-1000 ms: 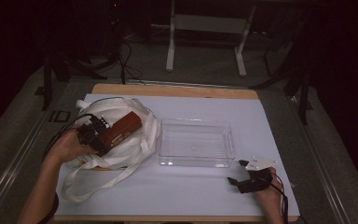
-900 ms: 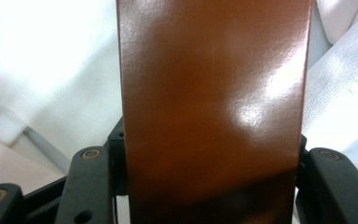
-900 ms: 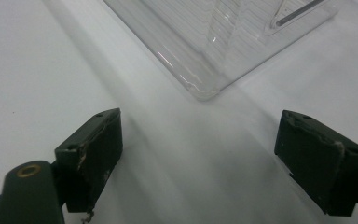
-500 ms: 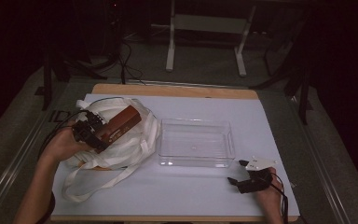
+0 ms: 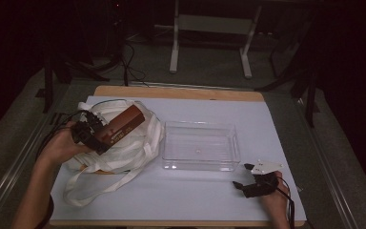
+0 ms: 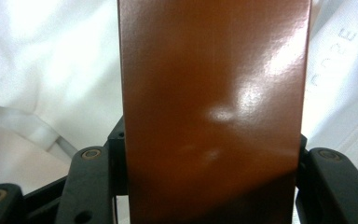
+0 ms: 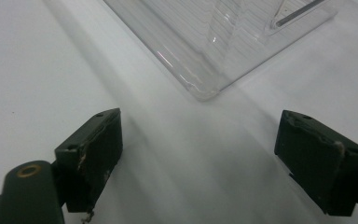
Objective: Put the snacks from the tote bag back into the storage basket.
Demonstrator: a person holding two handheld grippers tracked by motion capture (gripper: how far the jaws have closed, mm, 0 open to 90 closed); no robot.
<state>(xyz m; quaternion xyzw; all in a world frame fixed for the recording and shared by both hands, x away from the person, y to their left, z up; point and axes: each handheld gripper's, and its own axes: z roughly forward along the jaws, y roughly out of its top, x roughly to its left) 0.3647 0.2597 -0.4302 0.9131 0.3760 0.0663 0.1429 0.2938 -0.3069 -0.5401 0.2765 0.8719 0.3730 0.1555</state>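
White sheeting covers your bench (image 5: 190,200), and the room beyond it is dark, with only a grey frame stand (image 5: 209,28) on the floor catching any light. Your left gripper (image 5: 97,138) is closed on a brown box (image 5: 124,125); its jaws clamp the box's two long sides, and in the left gripper view the glossy brown face (image 6: 212,107) rises straight up between them. You hold the box tilted, clear of the bench, above the crumpled white cloth bag (image 5: 133,150) at the left (the bag's straps trail toward your side of the bench). A clear plastic tray (image 5: 200,164) sits just beside the bag, in the middle of the bench. Your right gripper (image 5: 242,177) rests on the bench near the tray's near right corner, jaws wide apart with nothing between them; the right gripper view looks past them at that corner (image 7: 205,91).
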